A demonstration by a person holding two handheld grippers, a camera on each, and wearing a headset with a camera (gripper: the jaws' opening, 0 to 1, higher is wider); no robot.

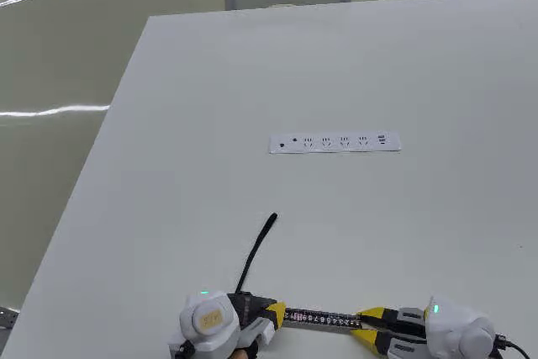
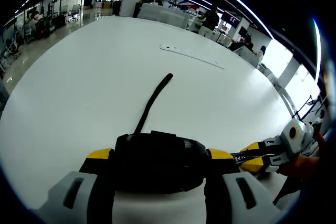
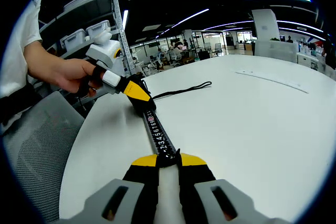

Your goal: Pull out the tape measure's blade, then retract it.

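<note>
Distinctly, right gripper view: right gripper (image 3: 168, 160) fingers pinch numbered blade (image 3: 156, 129); left gripper (image 2: 160, 155) clamps tape measure (image 2: 157, 167).

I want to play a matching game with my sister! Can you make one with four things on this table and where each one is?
Things:
1. tape measure case
2. blade
3. strap
4. power strip

Places:
A. lies flat farther up the table, alone
B. clamped by the left gripper
C. pulled out, its end pinched by the right gripper
D. lies loose on the table, trailing from the case

Pairs: 1-B, 2-C, 3-D, 4-A
</note>
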